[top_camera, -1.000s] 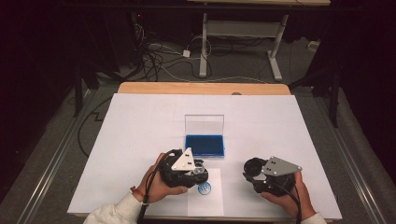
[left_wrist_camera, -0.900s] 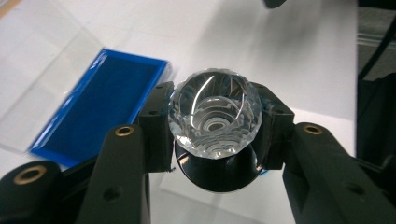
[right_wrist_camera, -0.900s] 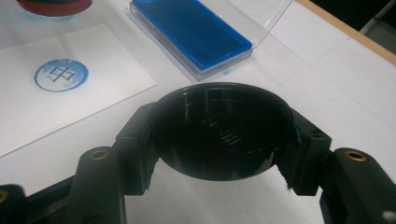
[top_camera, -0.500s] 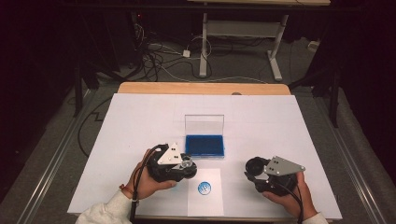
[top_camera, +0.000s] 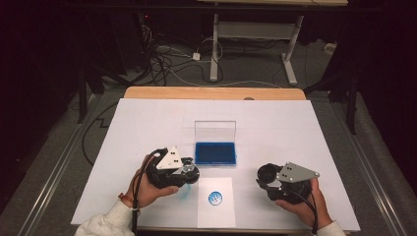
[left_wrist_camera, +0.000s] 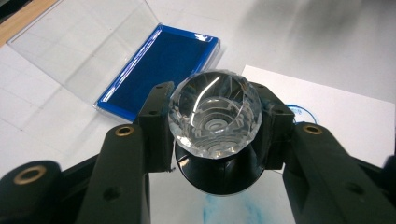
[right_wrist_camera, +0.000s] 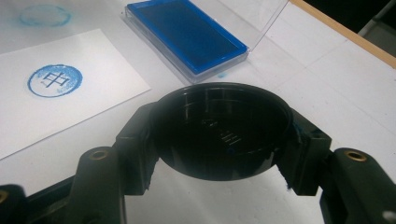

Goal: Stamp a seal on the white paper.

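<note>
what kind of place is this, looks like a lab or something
Probably a lab or workshop set up for recording tabletop tasks. A table covered in white paper sits in a dark room, loose cables trail over the floor behind it, and a bare metal desk frame stands farther back.
</note>
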Action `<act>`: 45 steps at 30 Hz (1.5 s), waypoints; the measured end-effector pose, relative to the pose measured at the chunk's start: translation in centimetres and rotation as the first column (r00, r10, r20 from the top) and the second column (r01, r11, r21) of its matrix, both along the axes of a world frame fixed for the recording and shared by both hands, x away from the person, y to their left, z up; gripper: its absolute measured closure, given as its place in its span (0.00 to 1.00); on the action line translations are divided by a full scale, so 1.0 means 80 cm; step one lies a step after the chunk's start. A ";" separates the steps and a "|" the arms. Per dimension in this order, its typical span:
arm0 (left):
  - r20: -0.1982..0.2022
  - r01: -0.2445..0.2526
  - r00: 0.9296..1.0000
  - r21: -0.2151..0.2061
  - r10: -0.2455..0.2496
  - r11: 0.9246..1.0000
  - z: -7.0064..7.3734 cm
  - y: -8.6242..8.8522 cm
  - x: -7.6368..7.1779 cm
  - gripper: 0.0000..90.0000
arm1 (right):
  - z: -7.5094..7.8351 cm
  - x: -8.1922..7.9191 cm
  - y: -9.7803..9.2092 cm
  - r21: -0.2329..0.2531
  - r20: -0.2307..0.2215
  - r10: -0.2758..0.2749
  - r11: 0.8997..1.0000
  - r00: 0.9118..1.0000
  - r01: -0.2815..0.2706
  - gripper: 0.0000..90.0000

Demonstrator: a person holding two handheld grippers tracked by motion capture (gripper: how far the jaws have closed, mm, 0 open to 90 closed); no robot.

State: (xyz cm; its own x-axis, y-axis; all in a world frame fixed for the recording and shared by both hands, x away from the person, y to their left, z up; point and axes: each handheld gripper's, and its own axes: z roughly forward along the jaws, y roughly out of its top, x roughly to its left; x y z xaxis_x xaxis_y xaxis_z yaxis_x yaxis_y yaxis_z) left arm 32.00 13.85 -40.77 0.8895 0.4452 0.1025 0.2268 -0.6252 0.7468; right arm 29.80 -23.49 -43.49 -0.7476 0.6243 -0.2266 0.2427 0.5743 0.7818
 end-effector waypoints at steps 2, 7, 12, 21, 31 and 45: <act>0.003 -0.008 1.000 -0.003 0.008 1.000 0.001 0.002 0.000 0.61 | -0.001 0.001 0.001 -0.001 -0.001 0.005 1.000 1.000 -0.005 0.43; 0.004 -0.022 1.000 -0.010 0.022 1.000 0.003 0.010 -0.001 0.61 | -0.001 0.003 0.003 0.001 -0.003 0.012 1.000 1.000 -0.012 0.43; 0.001 -0.044 0.999 -0.004 0.044 0.999 0.003 0.019 0.003 0.61 | 0.000 0.004 0.005 -0.005 -0.002 0.023 1.000 1.000 -0.023 0.43; -0.005 -0.073 0.997 -0.023 0.073 0.997 0.004 0.033 0.007 0.61 | -0.001 0.006 0.006 -0.004 -0.007 0.022 1.000 1.000 -0.022 0.43; 0.003 -0.105 0.994 -0.036 0.105 0.994 0.009 0.048 0.006 0.61 | -0.002 0.009 0.010 -0.004 -0.009 0.032 0.999 0.999 -0.032 0.43; 0.000 -0.101 0.995 -0.059 0.101 0.993 0.012 0.051 0.009 0.61 | -0.004 0.009 0.011 -0.015 -0.010 0.027 1.000 1.000 -0.027 0.43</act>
